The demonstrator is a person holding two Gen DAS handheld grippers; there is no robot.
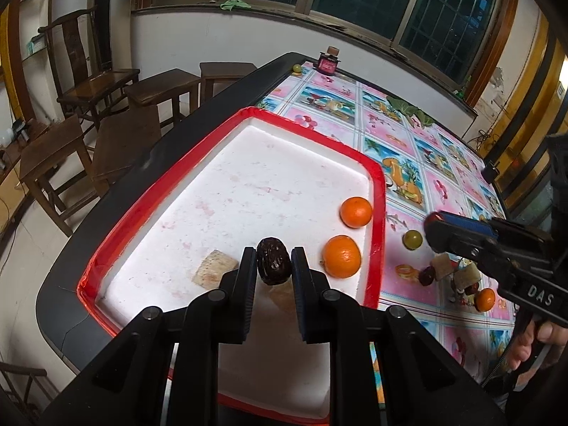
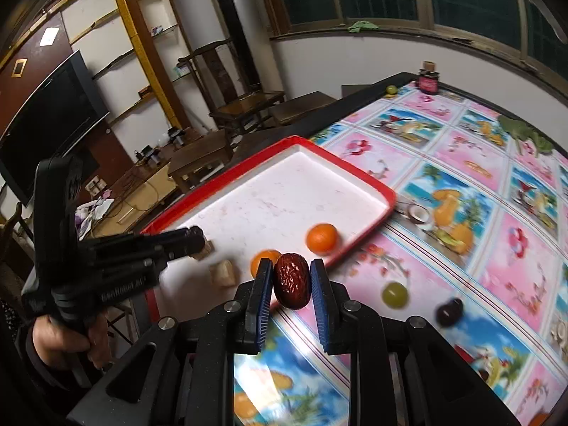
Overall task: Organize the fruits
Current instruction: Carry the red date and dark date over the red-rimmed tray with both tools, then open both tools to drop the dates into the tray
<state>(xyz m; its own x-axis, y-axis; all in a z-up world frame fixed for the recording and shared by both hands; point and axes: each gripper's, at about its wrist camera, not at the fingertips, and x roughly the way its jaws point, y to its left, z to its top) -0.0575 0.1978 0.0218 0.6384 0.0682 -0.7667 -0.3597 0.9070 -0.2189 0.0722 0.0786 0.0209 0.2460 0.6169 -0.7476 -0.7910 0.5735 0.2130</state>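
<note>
My left gripper [image 1: 274,262] is shut on a dark date [image 1: 273,261] and holds it over the white tray with a red rim [image 1: 377,213]. Two oranges [image 1: 341,256] [image 1: 355,212] and two pale food cubes [image 1: 214,269] lie in the tray. My right gripper [image 2: 291,280] is shut on a red date [image 2: 291,280] above the tablecloth by the tray's near edge [image 2: 355,248]. In the left wrist view it [image 1: 435,229] shows at the right. A green grape [image 2: 394,294] and a dark fruit [image 2: 449,312] lie on the cloth.
A pile of cubes, dates and a small orange [image 1: 484,299] sits on the colourful tablecloth [image 1: 408,142] at the right. A small jar [image 1: 328,61] and a green fruit [image 1: 296,68] stand at the far corner. Wooden stools [image 1: 159,92] stand left of the table.
</note>
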